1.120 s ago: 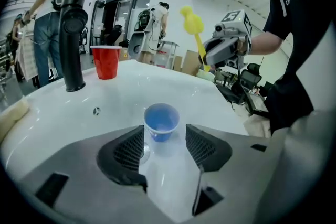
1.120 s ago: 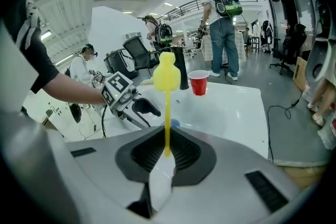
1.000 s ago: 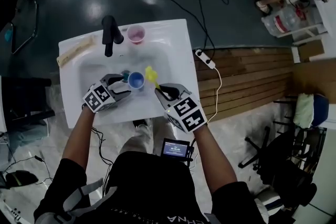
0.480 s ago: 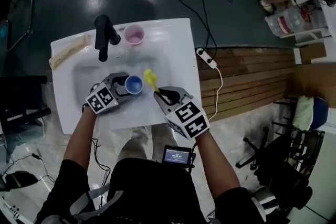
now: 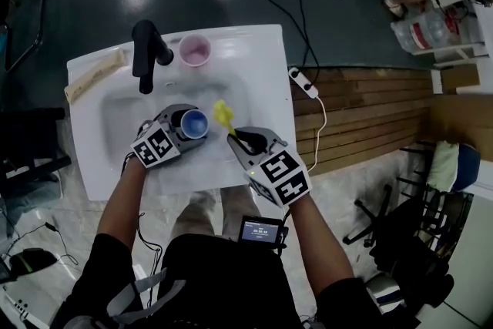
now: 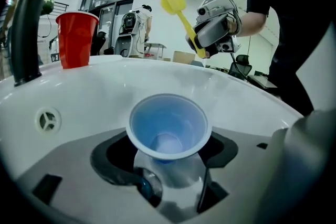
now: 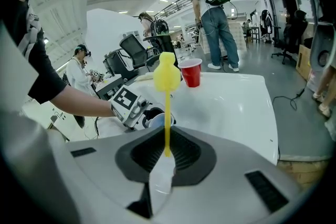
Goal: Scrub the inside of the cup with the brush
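Note:
A small blue cup [image 5: 195, 122] stands upright in the white sink basin [image 5: 254, 65], its mouth up [image 6: 168, 126]. My left gripper [image 5: 189, 127] reaches round its lower part. Its jaws have just been opening and stand wide on either side of the cup, with dark gaps showing in the left gripper view [image 6: 168, 162]. My right gripper [image 5: 245, 139] is shut on the handle of a yellow brush [image 5: 223, 114]. The brush head [image 7: 166, 75] points up and away, a little right of the cup and above it [image 6: 176, 2].
A black faucet [image 5: 146, 50] rises at the basin's far left. A red cup [image 5: 196, 50] stands on the rim beside it [image 6: 76, 39]. A pale strip [image 5: 96, 75] lies on the left rim. A power strip [image 5: 302, 85] lies on the floor to the right.
The left gripper has come slightly down and forward into the basin with the blue cup, and its jaws now stand wider round it. The brush has hardly shifted.

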`<action>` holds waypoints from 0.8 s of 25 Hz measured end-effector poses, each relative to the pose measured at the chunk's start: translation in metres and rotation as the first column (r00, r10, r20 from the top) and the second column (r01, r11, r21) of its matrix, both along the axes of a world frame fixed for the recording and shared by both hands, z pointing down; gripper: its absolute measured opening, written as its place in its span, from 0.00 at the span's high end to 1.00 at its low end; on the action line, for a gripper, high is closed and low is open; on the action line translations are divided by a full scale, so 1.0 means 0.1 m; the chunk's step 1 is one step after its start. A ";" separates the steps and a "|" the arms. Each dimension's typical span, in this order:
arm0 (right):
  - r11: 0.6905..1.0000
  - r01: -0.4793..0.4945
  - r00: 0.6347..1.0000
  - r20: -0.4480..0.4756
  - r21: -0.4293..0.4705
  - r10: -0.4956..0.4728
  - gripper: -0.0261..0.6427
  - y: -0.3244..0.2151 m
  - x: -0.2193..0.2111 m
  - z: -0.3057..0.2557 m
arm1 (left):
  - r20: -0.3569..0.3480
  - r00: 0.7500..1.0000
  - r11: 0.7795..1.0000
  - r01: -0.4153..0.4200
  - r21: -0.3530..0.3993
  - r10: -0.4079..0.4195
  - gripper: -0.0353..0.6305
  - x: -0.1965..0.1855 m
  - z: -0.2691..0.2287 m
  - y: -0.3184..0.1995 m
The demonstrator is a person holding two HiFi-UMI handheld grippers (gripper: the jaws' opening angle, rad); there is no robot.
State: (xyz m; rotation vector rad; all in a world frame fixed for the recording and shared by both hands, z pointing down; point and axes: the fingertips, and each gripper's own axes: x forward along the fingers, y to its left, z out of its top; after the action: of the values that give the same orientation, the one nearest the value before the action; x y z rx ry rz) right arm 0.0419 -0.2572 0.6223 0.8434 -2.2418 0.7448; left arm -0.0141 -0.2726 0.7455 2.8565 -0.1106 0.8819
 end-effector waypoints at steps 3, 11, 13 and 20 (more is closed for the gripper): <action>1.000 -0.014 1.000 0.015 0.007 0.013 0.91 -0.03 0.01 0.02 | 0.004 1.000 1.000 -0.007 0.015 0.006 0.49 0.05 0.01 0.00; 1.000 0.016 1.000 -0.024 0.011 -0.016 0.91 0.00 0.06 0.00 | -0.024 0.998 0.998 0.065 0.003 -0.064 0.50 0.04 -0.27 -0.07; 0.999 0.036 0.998 -0.043 0.020 -0.035 0.91 0.03 0.03 -0.01 | -0.024 0.997 0.997 0.074 0.005 -0.074 0.50 -0.01 -0.37 -0.05; 0.969 0.233 0.947 -0.245 0.085 -0.206 0.91 0.14 -0.11 -0.16 | 0.026 0.996 0.995 0.083 0.046 -0.084 0.50 -0.14 -0.79 0.06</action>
State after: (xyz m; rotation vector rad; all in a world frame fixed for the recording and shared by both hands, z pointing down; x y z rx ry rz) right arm 0.0310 -0.2432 0.6064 0.6793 -2.1334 0.3953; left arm -0.0279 -0.2666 0.6662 2.8573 -0.2545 0.9142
